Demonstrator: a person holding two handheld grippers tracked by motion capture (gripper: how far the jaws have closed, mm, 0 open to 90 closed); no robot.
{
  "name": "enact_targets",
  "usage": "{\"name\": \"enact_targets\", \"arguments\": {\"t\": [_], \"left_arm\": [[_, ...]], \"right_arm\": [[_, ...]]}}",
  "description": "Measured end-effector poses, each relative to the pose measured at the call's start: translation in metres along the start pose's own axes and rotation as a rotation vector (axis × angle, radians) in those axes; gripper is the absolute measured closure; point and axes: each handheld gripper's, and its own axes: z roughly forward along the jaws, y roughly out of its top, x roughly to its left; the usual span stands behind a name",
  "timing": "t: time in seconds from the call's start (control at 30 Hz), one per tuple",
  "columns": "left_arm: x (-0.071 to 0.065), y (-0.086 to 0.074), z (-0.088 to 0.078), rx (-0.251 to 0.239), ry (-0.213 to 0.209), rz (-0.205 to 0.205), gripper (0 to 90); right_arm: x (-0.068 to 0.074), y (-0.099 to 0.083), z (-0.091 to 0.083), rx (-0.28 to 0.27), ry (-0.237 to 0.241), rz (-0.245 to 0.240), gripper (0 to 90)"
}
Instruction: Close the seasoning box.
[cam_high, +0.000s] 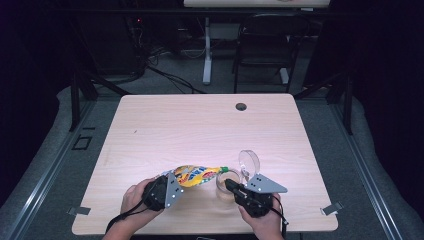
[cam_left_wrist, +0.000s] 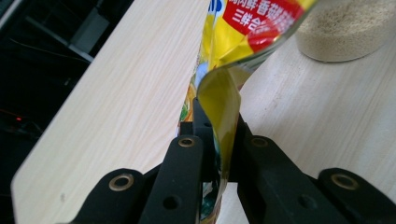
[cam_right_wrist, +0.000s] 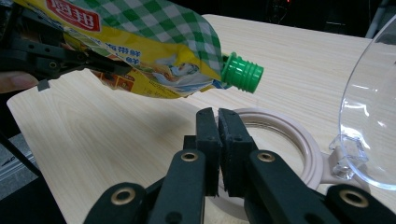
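- In the left gripper view, the left gripper (cam_left_wrist: 219, 140) has its jaws clamped on the yellow bottom edge of the pouch (cam_left_wrist: 252, 28), which rises toward the top of the frame.
- In the right gripper view, the right gripper (cam_right_wrist: 218, 140) has its jaws pressed together at the rim of the jar (cam_right_wrist: 299, 140); whether they pinch the rim I cannot tell.
- The pouch's green cap (cam_right_wrist: 243, 74) hangs just above the jar's opening, upper centre of that frame; it is still on.
- The jar's clear lid (cam_right_wrist: 373, 116) stands hinged open at the right edge.
- In the high view, the pouch (cam_high: 197, 175) lies tilted between the left gripper (cam_high: 167, 187) and the jar (cam_high: 227, 182), low in the frame near the front edge of the table (cam_high: 200, 125).
- The right gripper (cam_high: 235, 187) is at the jar's near side.
- A hand holds each gripper from the bottom edge.
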Motion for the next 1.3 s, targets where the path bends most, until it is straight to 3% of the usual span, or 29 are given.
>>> {"name": "enact_targets", "arguments": {"t": [0.13, 0.63, 0.87, 1.1, 1.3], "left_arm": [[0.001, -0.005, 0.002, -0.009, -0.019, -0.03, 88.6], [0.021, -0.029, 0.018, -0.074, -0.117, -0.256, 88.6], [0.033, -0.043, 0.021, -0.112, -0.141, -0.397, 88.6], [0.04, -0.051, 0.023, -0.127, -0.154, -0.483, 88.4], [0.045, -0.062, 0.023, -0.136, -0.178, -0.607, 87.1]], "right_arm": [[0.0, 0.0, 0.0, 0.002, -0.003, -0.001, 87.3], [-0.005, -0.003, -0.004, 0.008, -0.023, 0.016, 85.4], [-0.006, -0.004, -0.003, 0.013, -0.017, 0.017, 85.2], [-0.008, -0.003, -0.004, 0.012, -0.021, 0.024, 85.0], [-0.009, -0.003, -0.003, 0.009, -0.019, 0.025, 84.7]]}}
